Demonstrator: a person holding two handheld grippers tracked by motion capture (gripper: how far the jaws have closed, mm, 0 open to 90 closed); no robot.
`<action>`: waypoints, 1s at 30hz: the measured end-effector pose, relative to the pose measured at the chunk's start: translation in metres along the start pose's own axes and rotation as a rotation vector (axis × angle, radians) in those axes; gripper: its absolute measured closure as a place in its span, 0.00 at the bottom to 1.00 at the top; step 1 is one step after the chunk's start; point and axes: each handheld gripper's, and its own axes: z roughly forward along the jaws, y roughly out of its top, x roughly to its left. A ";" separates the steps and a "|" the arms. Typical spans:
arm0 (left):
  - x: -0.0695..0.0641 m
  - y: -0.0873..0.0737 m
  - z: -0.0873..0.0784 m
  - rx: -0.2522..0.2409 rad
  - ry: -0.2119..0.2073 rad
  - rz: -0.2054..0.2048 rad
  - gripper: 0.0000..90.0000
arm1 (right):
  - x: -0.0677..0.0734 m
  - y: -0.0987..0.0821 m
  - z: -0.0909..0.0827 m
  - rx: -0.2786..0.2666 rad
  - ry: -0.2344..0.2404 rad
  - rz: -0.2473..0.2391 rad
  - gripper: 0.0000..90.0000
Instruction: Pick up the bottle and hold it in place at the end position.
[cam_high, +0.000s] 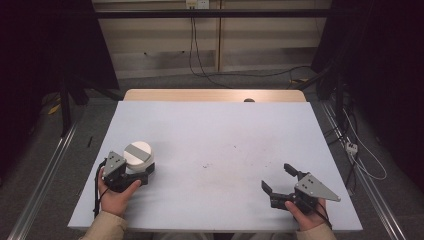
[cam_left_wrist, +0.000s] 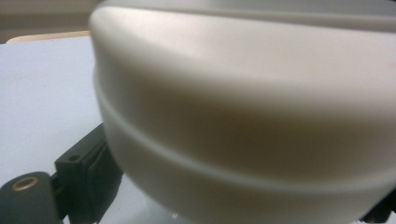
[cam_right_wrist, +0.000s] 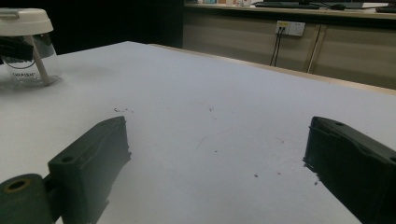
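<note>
A jar (cam_high: 138, 154) with a white lid and a clear body stands on the left part of the table; it also appears far off in the right gripper view (cam_right_wrist: 25, 46). My left gripper (cam_high: 142, 167) reaches around it from the near side, held in a hand. In the left gripper view the jar's white lid (cam_left_wrist: 243, 107) looms very close, and the black left pad (cam_left_wrist: 93, 175) lies against its lower edge. My right gripper (cam_high: 277, 177) rests low over the table's near right, jaws wide apart with nothing between them (cam_right_wrist: 217, 154).
The pale blue table (cam_high: 215, 130) shows faint dark specks near its middle. A wooden strip (cam_high: 215, 95) runs along its far edge. Metal rails and cables lie on the floor at both sides.
</note>
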 end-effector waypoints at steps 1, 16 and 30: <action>0.000 0.000 0.000 0.000 0.001 0.006 0.11 | 0.000 0.000 0.000 0.000 -0.001 0.000 0.06; -0.001 0.002 0.001 -0.005 -0.007 0.014 0.19 | 0.000 0.001 0.001 -0.003 0.001 -0.003 0.07; 0.001 0.005 -0.003 -0.044 -0.011 0.012 0.21 | 0.000 0.001 0.001 -0.005 0.013 -0.007 0.07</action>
